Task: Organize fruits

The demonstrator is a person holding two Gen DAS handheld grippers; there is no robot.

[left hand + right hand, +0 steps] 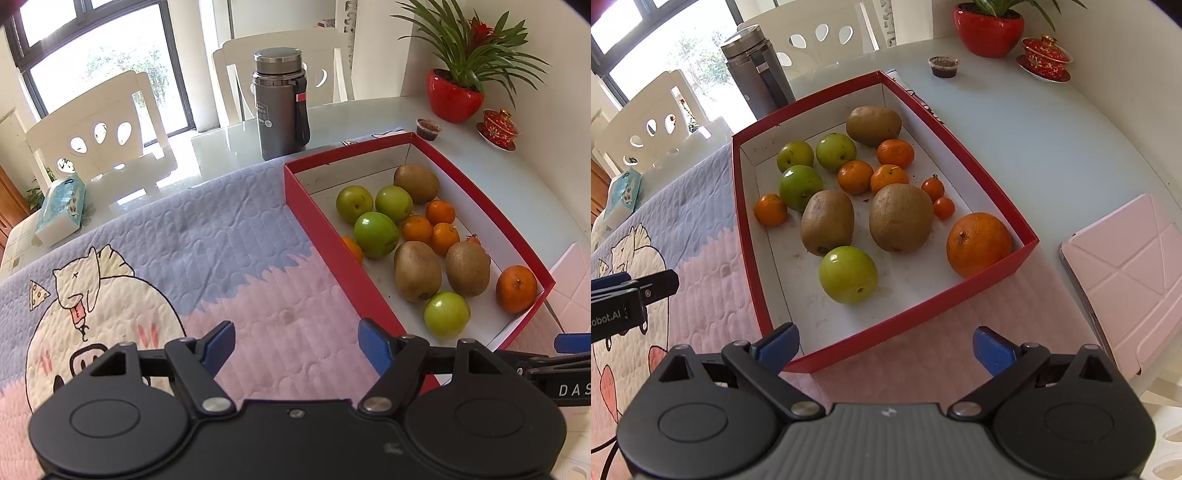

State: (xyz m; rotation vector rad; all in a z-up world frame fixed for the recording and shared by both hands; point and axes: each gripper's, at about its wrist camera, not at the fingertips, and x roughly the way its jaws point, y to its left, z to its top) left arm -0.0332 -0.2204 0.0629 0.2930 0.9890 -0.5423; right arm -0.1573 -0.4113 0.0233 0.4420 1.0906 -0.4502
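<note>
A shallow red cardboard box (990, 192) with a white inside is seen at the centre of the right wrist frame, set on a quilted cartoon mat (184, 258) on the glass worktop (1052, 140). Green apples (848, 274), brown kiwis (900, 217), oranges (978, 243) and two small tomatoes (932, 189) are held loose in it. The left tongs (296, 345) and right tongs (885, 346) are both held spread apart, with nothing gripped.

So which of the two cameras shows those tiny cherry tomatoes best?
The right wrist view: both cherry tomatoes sit in plain sight beside a kiwi in the red box. The left wrist view shows only a sliver of one behind a kiwi.
</note>
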